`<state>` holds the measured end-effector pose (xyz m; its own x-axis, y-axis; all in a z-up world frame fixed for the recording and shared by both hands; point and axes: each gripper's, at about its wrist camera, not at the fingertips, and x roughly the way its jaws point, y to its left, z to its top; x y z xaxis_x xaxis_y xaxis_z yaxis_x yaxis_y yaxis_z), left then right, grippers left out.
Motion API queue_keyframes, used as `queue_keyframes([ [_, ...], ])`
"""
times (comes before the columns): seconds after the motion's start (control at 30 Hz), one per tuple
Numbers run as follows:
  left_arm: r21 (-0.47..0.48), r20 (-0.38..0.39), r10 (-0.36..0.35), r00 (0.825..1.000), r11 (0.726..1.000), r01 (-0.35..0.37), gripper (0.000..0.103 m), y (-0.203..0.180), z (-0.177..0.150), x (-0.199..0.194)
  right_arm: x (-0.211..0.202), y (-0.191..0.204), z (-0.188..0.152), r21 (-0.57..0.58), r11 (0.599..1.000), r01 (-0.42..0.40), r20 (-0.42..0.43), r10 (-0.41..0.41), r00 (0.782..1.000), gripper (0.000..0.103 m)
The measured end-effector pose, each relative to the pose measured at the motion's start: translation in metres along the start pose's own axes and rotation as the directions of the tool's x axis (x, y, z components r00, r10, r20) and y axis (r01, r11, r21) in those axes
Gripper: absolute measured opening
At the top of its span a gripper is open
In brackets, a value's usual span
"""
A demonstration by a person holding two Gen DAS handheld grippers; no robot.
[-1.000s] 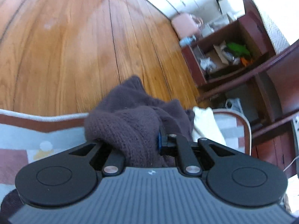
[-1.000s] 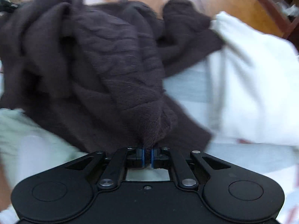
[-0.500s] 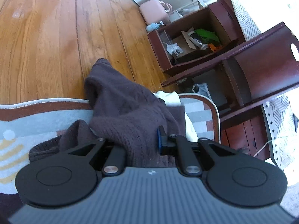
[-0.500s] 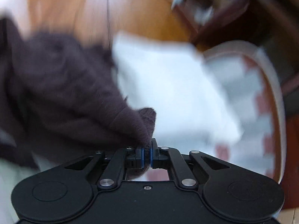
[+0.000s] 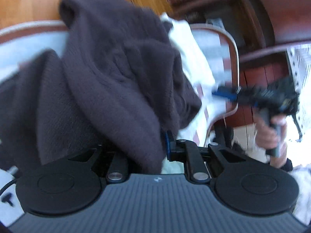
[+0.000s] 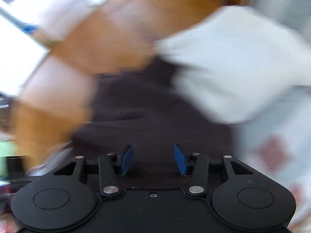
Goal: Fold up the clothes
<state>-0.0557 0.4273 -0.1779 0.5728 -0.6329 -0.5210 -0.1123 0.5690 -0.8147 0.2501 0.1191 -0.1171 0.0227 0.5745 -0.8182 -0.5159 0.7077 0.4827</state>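
Note:
A dark brown knitted sweater (image 5: pixel 108 81) hangs bunched from my left gripper (image 5: pixel 155 147), which is shut on a thick fold of it; the left finger is hidden under the cloth. In the right wrist view the sweater (image 6: pixel 147 112) lies blurred ahead of my right gripper (image 6: pixel 153 159), which is open and empty, blue pads apart. The right gripper also shows in the left wrist view (image 5: pixel 233 94), held in a hand at the right, clear of the sweater. A white garment (image 6: pixel 229 62) lies to the right of the sweater.
A patterned rug (image 5: pixel 219 44) with a brown border lies under the clothes on a wooden floor (image 5: pixel 25 0). Dark wooden furniture (image 5: pixel 272 19) stands at the right. Both views are motion-blurred.
My right gripper has opened and let go of the sweater, then swung away to the right. My left gripper keeps its hold and has moved lower and nearer to the sweater.

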Motion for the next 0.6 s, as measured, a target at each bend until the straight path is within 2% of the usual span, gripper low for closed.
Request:
queue_keyframes([
  [0.07, 0.078, 0.026, 0.012, 1.0, 0.997, -0.014, 0.014, -0.011, 0.001, -0.008, 0.012, 0.007, 0.008, -0.072, 0.994, 0.083, 0.0, -0.083, 0.997, 0.053],
  [0.1, 0.134, 0.079, 0.005, 0.997, 0.991, -0.016, 0.016, -0.019, 0.002, -0.023, 0.018, 0.008, 0.012, -0.109, 0.985, 0.136, 0.003, -0.137, 0.991, 0.054],
  [0.13, 0.183, 0.156, 0.015, 0.988, 0.982, -0.043, 0.024, -0.028, 0.002, -0.043, 0.024, 0.01, 0.016, -0.145, 0.971, 0.189, 0.008, -0.19, 0.982, 0.058],
  [0.17, 0.224, 0.24, 0.03, 0.97, 0.971, -0.085, 0.031, -0.037, 0.002, -0.063, 0.03, 0.012, 0.021, -0.18, 0.954, 0.241, 0.015, -0.242, 0.97, 0.06],
  [0.2, 0.244, 0.307, 0.037, 0.951, 0.963, -0.116, 0.034, -0.041, 0.0, -0.081, 0.036, 0.014, 0.022, -0.144, 0.948, 0.285, -0.032, -0.293, 0.956, 0.06],
  [0.23, 0.255, 0.364, 0.042, 0.93, 0.956, -0.143, 0.039, -0.042, -0.002, -0.098, 0.045, 0.01, 0.034, -0.081, 0.95, 0.301, -0.111, -0.308, 0.945, 0.06],
  [0.27, 0.263, 0.42, 0.045, 0.906, 0.95, -0.17, 0.04, -0.044, -0.004, -0.115, 0.052, 0.003, 0.044, -0.029, 0.96, 0.279, -0.171, -0.28, 0.945, 0.06],
  [0.3, 0.238, 0.438, 0.057, 0.897, 0.955, -0.177, 0.04, -0.039, -0.003, -0.125, 0.054, -0.004, 0.045, 0.012, 0.968, 0.249, -0.199, -0.242, 0.95, 0.06],
  [0.37, 0.159, 0.43, 0.098, 0.898, 0.97, -0.182, 0.04, -0.025, 0.003, -0.135, 0.055, -0.017, 0.045, 0.088, 0.977, 0.192, -0.233, -0.167, 0.958, 0.06],
  [0.47, 0.106, 0.412, 0.158, 0.897, 0.97, -0.22, 0.04, -0.022, 0.009, -0.138, 0.056, -0.015, 0.025, 0.232, 0.968, 0.1, -0.279, -0.032, 0.96, 0.069],
  [0.6, 0.129, 0.449, 0.073, 0.891, 0.981, -0.145, 0.04, -0.041, 0.002, -0.154, 0.057, -0.025, -0.006, 0.412, 0.911, -0.009, -0.301, 0.145, 0.943, 0.072],
])
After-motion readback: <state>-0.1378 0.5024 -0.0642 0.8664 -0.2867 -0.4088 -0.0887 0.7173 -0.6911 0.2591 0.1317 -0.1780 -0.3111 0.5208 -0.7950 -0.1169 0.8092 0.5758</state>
